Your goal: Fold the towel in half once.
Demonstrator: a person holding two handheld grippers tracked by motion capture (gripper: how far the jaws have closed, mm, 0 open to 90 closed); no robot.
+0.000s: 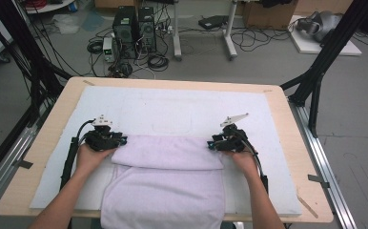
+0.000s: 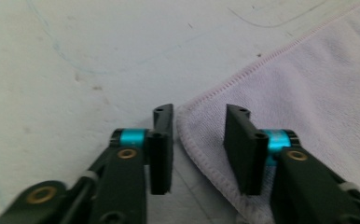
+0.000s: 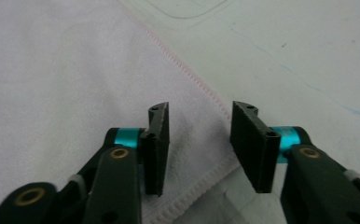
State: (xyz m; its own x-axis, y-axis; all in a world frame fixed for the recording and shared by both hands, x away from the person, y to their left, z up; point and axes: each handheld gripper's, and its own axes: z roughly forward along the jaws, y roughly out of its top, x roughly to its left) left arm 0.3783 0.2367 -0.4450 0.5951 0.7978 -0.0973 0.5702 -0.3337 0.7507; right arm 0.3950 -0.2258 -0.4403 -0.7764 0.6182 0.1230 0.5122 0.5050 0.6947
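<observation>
- On the white mat (image 1: 182, 109) covering the table (image 1: 287, 124), a pale towel (image 1: 168, 186) lies partly folded — its top layer doubled towards the person, its near end hanging over the table's front edge.
- The left claw (image 1: 104, 138) is open, its jaws straddling the fold's left corner.
- The right claw (image 1: 227, 139) is also open, at the right corner.
- To fold well, I judge both should pinch the hem at once — level and equally deep.
- Uneven bites would likely skew the crease.
</observation>
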